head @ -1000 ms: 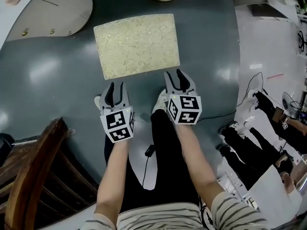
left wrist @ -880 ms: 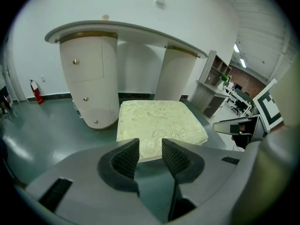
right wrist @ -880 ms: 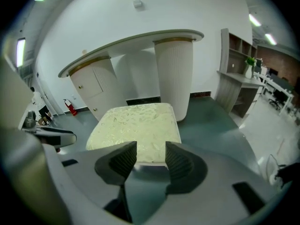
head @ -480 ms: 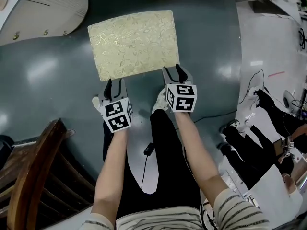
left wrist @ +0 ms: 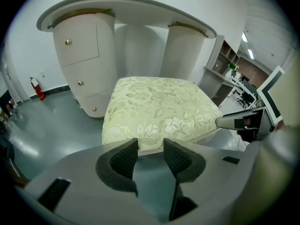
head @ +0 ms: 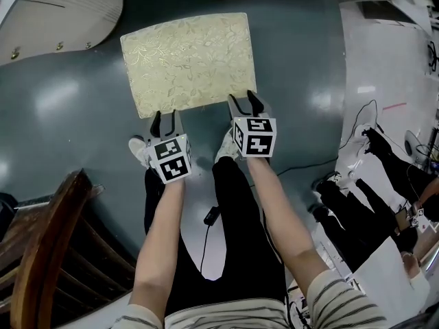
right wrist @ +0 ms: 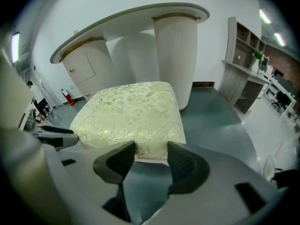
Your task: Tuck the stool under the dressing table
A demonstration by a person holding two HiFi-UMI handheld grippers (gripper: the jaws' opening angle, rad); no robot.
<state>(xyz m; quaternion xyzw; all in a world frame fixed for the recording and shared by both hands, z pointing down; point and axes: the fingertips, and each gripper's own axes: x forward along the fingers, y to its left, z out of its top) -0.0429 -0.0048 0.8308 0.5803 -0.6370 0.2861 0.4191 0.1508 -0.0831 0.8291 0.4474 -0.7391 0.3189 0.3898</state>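
The stool (head: 188,60), a rectangular seat in pale yellow floral fabric, stands on the grey floor in front of the dressing table (head: 55,12). The left gripper view shows the stool (left wrist: 159,109) below the curved tabletop (left wrist: 126,6). My left gripper (head: 164,118) is open at the seat's near edge, near its left corner, nothing between its pads (left wrist: 124,158). My right gripper (head: 242,101) is at the near right corner, its jaws opening and empty. Its own view has the stool (right wrist: 129,114) just beyond the fingertips (right wrist: 180,161).
A dark wooden chair (head: 41,252) stands at the lower left. Cables and black gear (head: 370,177) lie on the white floor to the right. The table's two ribbed pedestals (right wrist: 176,55) flank the gap behind the stool. Shelves (right wrist: 243,55) line the right wall.
Both grippers have dropped and come up to the stool's near edge, and their jaws have spread wider. The stool has not moved on the floor.
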